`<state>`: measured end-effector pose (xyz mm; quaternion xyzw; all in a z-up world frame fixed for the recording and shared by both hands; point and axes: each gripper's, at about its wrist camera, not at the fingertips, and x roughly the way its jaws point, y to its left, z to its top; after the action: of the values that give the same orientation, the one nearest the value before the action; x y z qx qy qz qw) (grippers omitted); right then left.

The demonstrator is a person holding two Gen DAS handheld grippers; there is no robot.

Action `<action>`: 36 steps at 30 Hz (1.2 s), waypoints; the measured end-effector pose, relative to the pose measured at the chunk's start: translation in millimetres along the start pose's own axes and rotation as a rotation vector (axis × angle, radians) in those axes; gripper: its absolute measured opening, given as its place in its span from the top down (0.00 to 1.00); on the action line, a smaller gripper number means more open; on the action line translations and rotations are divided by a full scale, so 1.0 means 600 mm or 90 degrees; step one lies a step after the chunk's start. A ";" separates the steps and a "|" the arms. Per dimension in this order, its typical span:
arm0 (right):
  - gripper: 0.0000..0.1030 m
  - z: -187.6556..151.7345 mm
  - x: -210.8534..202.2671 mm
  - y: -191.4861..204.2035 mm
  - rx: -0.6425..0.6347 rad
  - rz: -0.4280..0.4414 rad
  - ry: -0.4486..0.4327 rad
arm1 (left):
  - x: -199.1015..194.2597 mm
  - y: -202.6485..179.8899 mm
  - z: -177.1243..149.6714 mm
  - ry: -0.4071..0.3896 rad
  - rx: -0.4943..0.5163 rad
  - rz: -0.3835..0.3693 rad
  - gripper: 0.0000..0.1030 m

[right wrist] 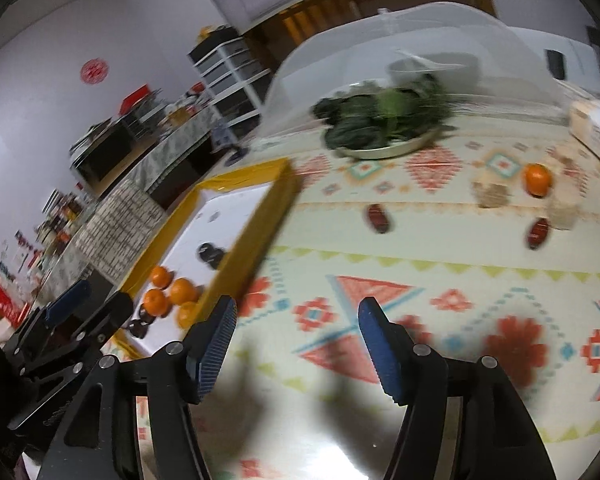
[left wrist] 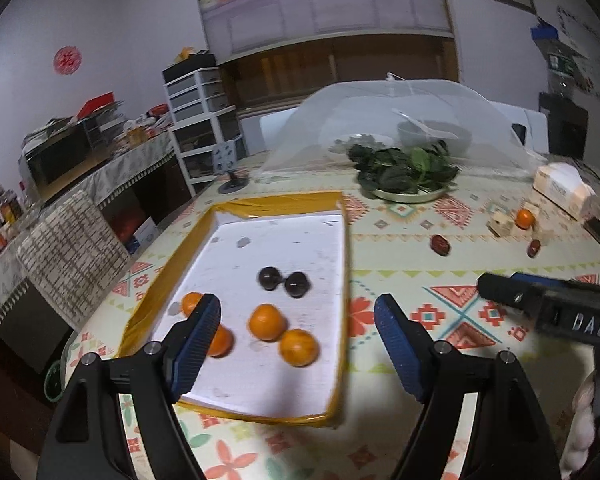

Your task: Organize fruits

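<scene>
A yellow-rimmed white tray (left wrist: 342, 240) holds several oranges (left wrist: 267, 321) and two dark round fruits (left wrist: 269, 278). My left gripper (left wrist: 298, 320) is open and empty, hovering above the tray's near end. On the patterned tablecloth to the right lie an orange (left wrist: 524, 218) and two red dates (left wrist: 440, 245) (left wrist: 534, 247). My right gripper (right wrist: 296, 322) is open and empty above the cloth, right of the tray (right wrist: 256, 240). The loose orange (right wrist: 537, 179) and dates (right wrist: 378, 218) (right wrist: 538, 233) lie well beyond it.
A mesh food cover (left wrist: 392, 120) stands at the back over a bowl, with a plate of leafy greens (left wrist: 406, 170) in front. A tissue box (left wrist: 560, 188) and small wooden blocks (left wrist: 500, 226) sit at the far right. Shelves and drawers line the left wall.
</scene>
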<state>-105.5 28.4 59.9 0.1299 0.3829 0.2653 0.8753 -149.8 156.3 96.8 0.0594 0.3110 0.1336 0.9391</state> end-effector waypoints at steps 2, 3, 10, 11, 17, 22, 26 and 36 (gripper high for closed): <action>0.34 0.003 -0.016 -0.032 0.013 -0.014 -0.007 | 0.003 -0.015 0.002 0.004 0.011 -0.009 0.24; 0.34 0.005 -0.021 -0.045 0.017 -0.019 -0.010 | 0.007 -0.025 0.004 0.009 0.015 -0.018 0.23; 0.33 0.015 -0.085 -0.181 0.079 -0.102 -0.035 | 0.040 -0.075 0.006 0.061 0.013 -0.112 0.23; 0.33 0.015 -0.092 -0.194 0.086 -0.112 -0.037 | 0.044 -0.081 0.004 0.067 0.013 -0.122 0.23; 0.32 0.019 -0.117 -0.276 0.127 -0.189 -0.033 | 0.075 -0.115 -0.012 0.125 0.007 -0.194 0.23; 0.32 0.027 -0.105 -0.285 0.121 -0.212 -0.023 | 0.092 -0.124 -0.024 0.170 -0.014 -0.258 0.23; 0.32 0.038 -0.087 -0.267 0.100 -0.221 -0.015 | 0.095 -0.127 -0.022 0.180 -0.021 -0.272 0.17; 0.32 0.085 -0.075 -0.269 0.095 -0.226 -0.032 | 0.110 -0.142 0.090 0.124 -0.007 -0.297 0.17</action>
<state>-34.4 -131.3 51.8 0.1317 0.3966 0.0738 0.9055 -48.2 92.4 85.8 -0.0322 0.4044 -0.0801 0.9105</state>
